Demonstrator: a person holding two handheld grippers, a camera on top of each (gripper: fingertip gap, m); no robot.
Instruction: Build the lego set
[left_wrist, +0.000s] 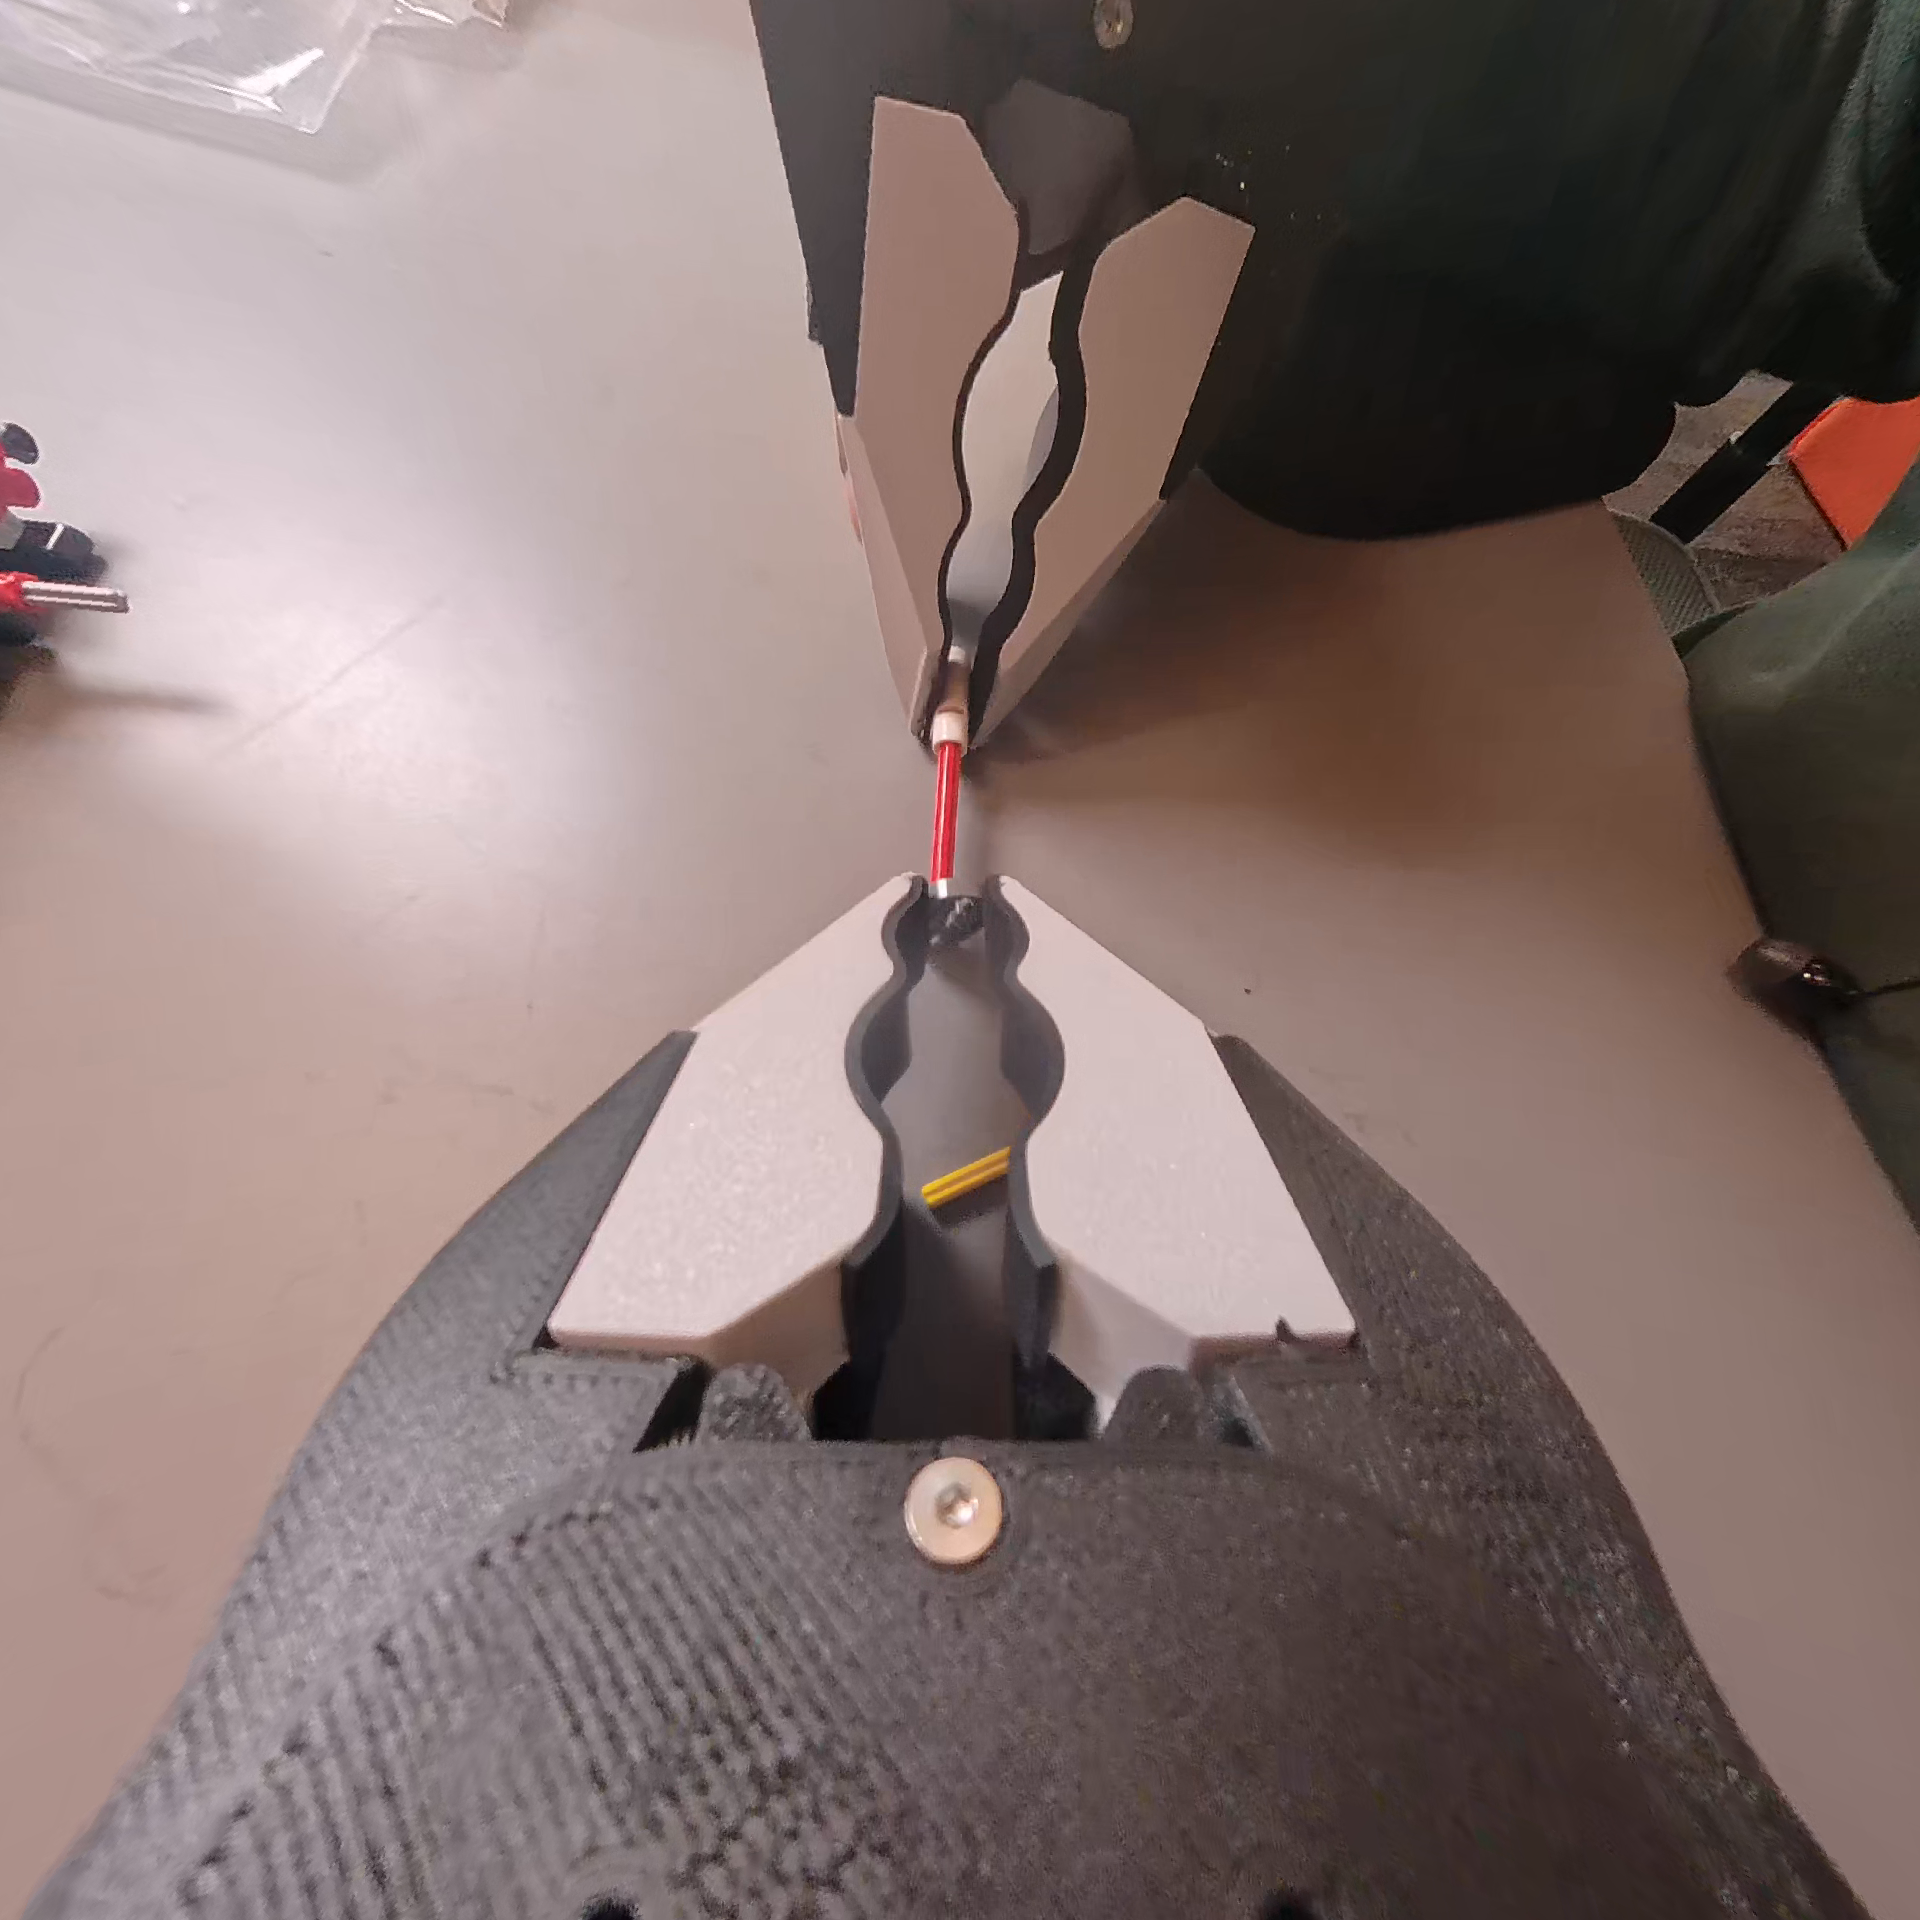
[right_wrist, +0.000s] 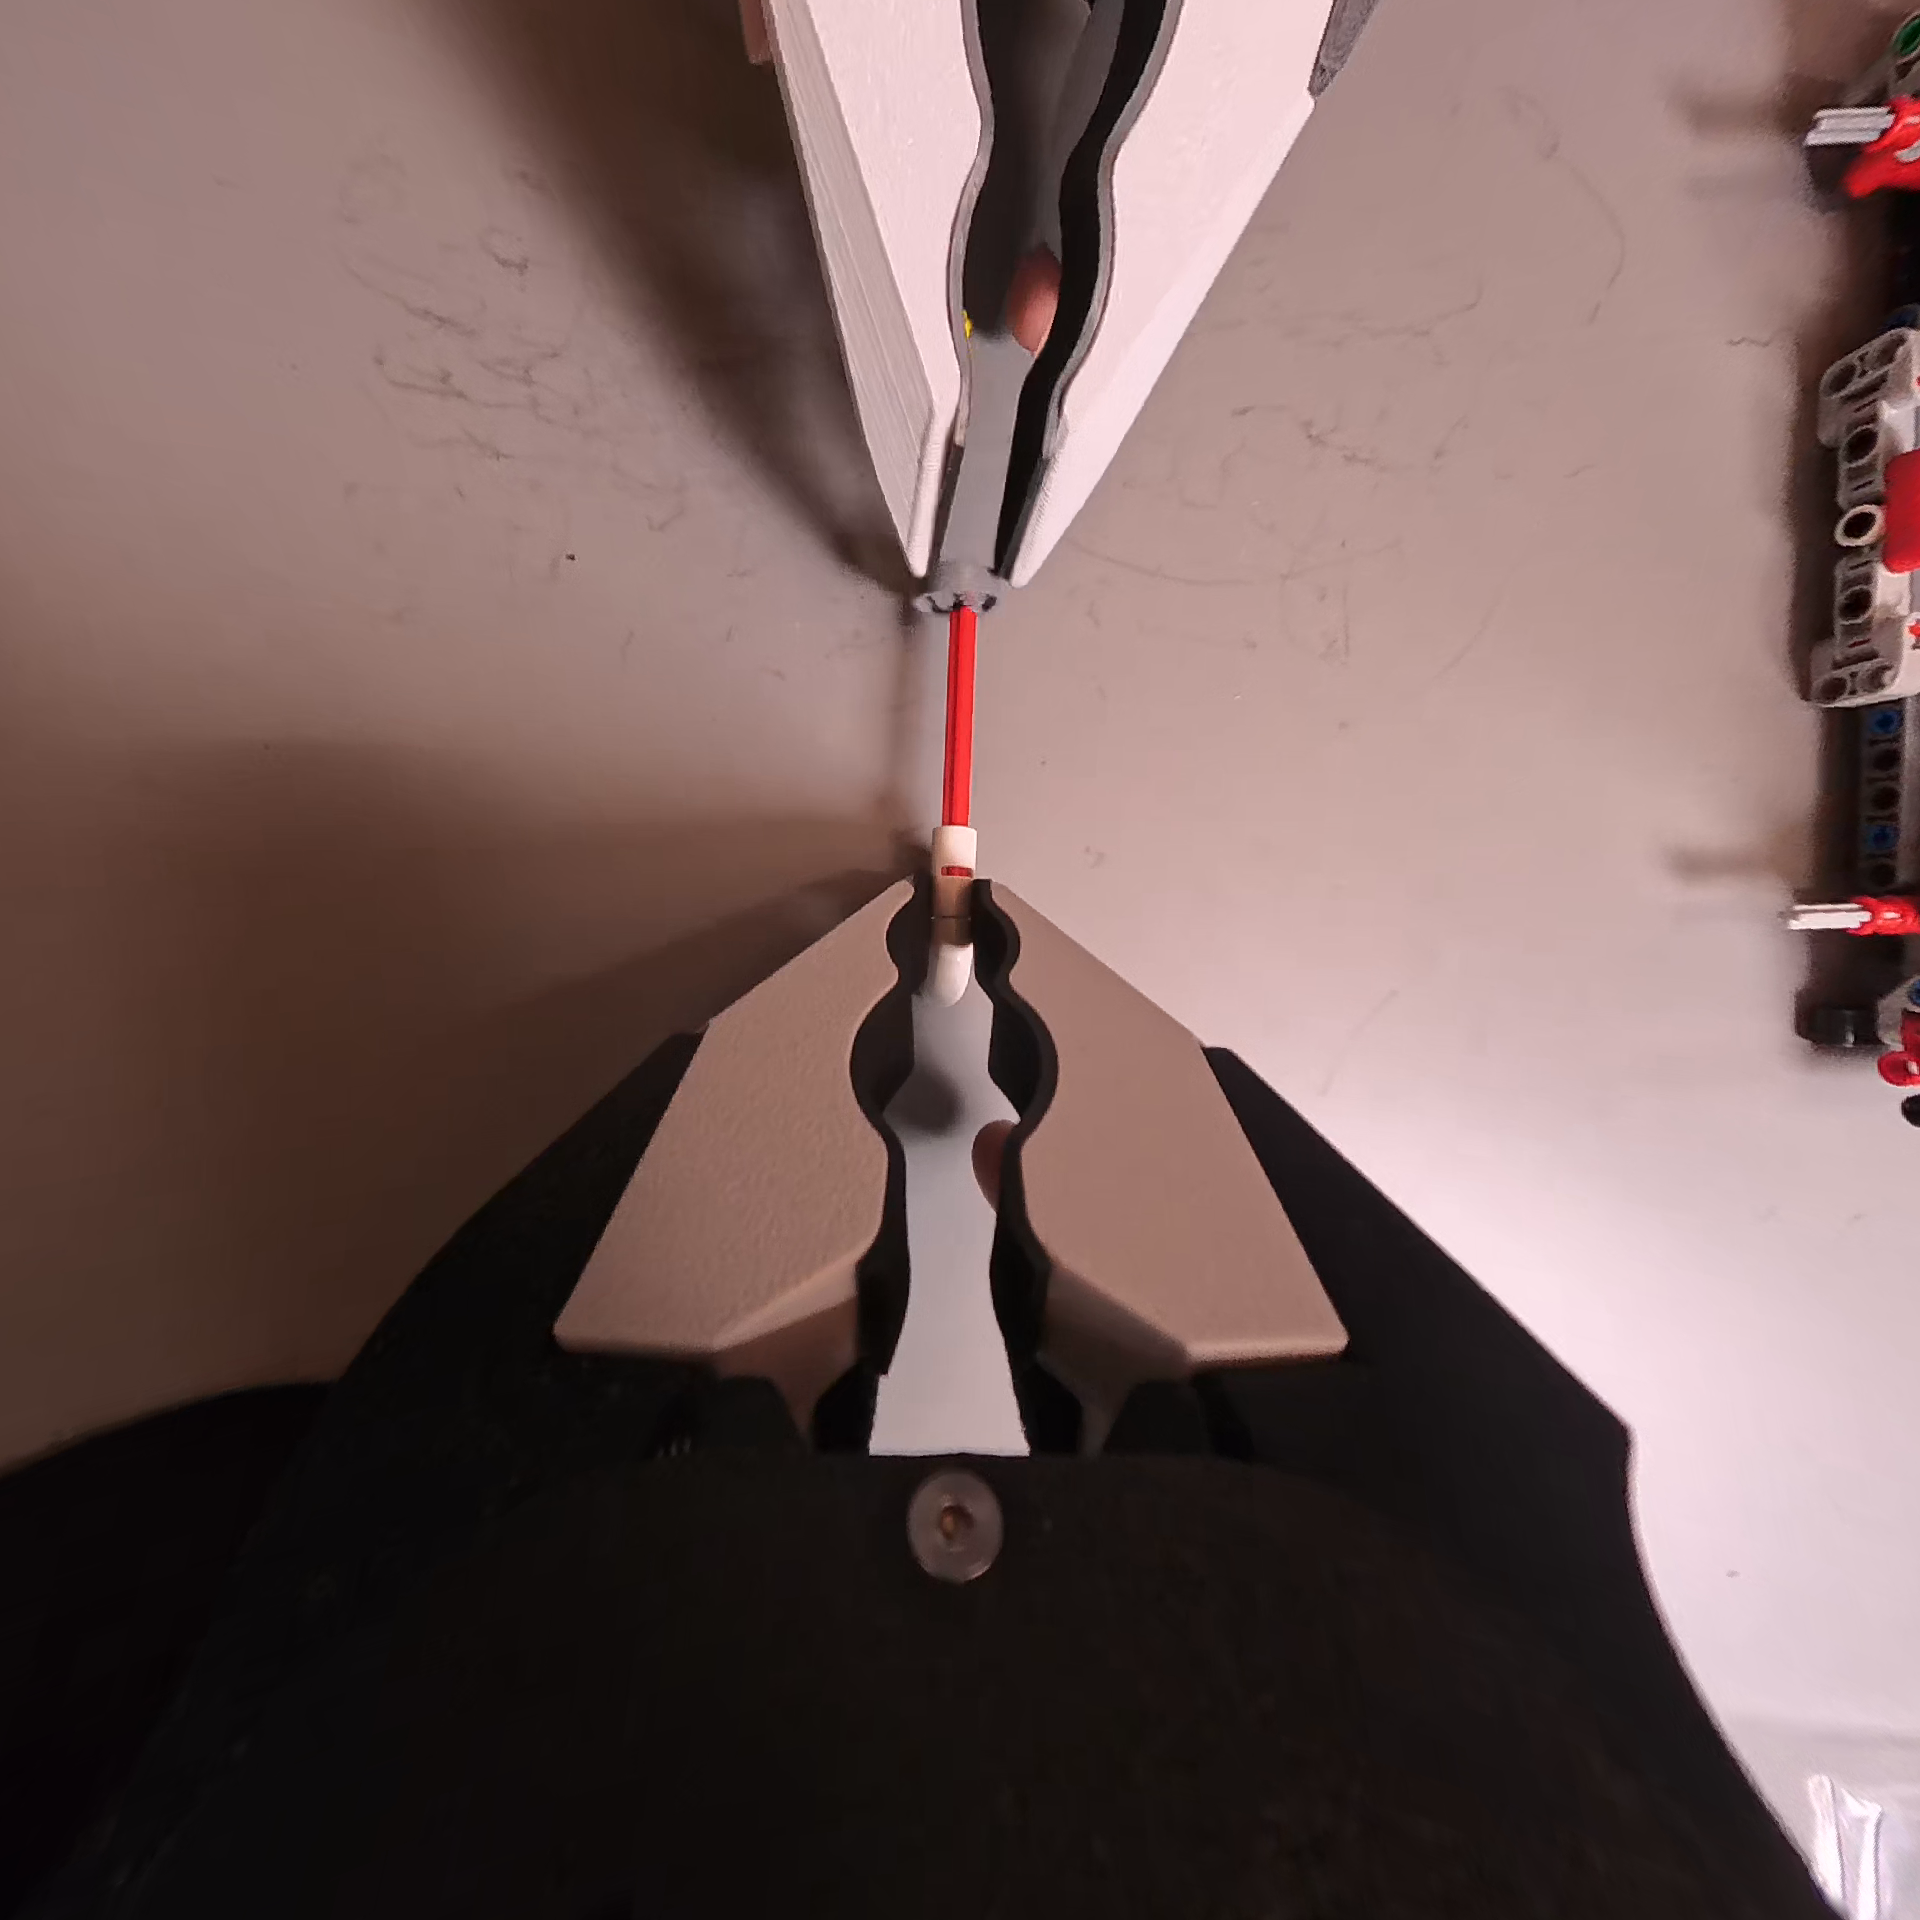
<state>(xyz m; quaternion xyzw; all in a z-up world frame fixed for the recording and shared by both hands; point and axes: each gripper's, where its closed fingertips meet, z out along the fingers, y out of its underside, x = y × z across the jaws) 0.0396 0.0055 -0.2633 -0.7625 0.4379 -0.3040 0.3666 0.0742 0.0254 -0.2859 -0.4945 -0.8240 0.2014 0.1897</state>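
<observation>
My left gripper (left_wrist: 956, 904) had its fingers pinched on a small dark toothed gear (left_wrist: 958, 923) fixed to one end of a thin red plastic axle (left_wrist: 948, 816). The gear sat right at the fingertips, and in the right wrist view it showed as a grey toothed disc (right_wrist: 961, 601) caught between those same fingers.

My right gripper (right_wrist: 951, 904) faced the left one head on, tip to tip, with the axle spanning the short gap between them just above the pale grey desk (left_wrist: 416, 416). Its fingers were pressed on a white cylindrical plastic connector (right_wrist: 953, 883) that capped the other end of the axle; the connector's rounded tail lay inside the fingers, while its collar stuck out past the tips.

Beyond the axle in the left wrist view, a dark green sleeve (left_wrist: 1507, 312) rose behind the right gripper. Well off to one side on the desk lay a partly built red, white and black plastic brick model (right_wrist: 1870, 582), its end also visible at the left edge of the left wrist view. Farthest away, a clear plastic bag (left_wrist: 187, 62) lay flat at the desk's far corner.
</observation>
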